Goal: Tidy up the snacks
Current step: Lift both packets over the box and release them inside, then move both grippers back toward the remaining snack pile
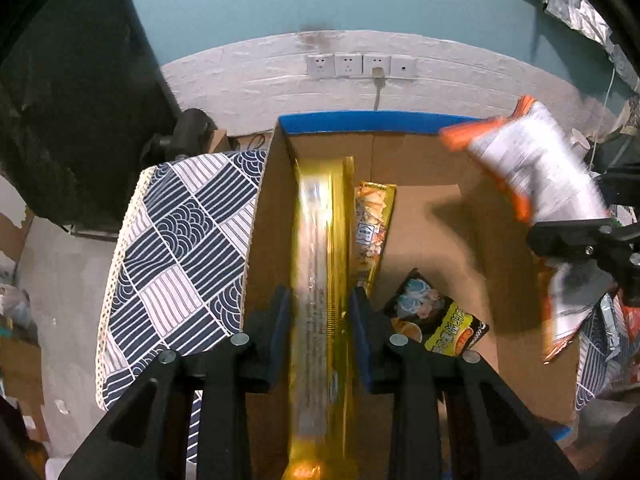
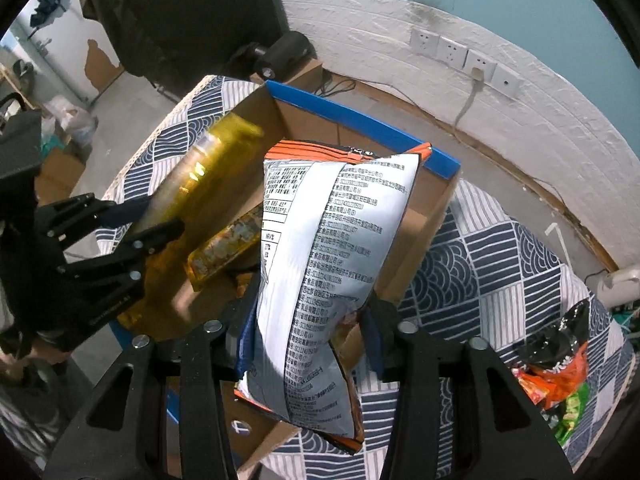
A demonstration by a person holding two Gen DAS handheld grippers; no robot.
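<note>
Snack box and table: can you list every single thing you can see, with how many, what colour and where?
cardboard box: 1, brown with blue rim, on the tablecloth
gold packet: 1, long, between the left gripper's pads, over the box
silver-and-orange bag: 1, between the right gripper's pads, over the box
orange stick packet: 1, in the box
black-and-yellow packet: 1, in the box
loose snack bags: several, black, orange, green, on the cloth
tablecloth: 1, navy and white
wall sockets: 4, white
left gripper: black
right gripper: black

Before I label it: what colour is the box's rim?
Blue rim on a brown cardboard box; clearest in the right wrist view.
</note>
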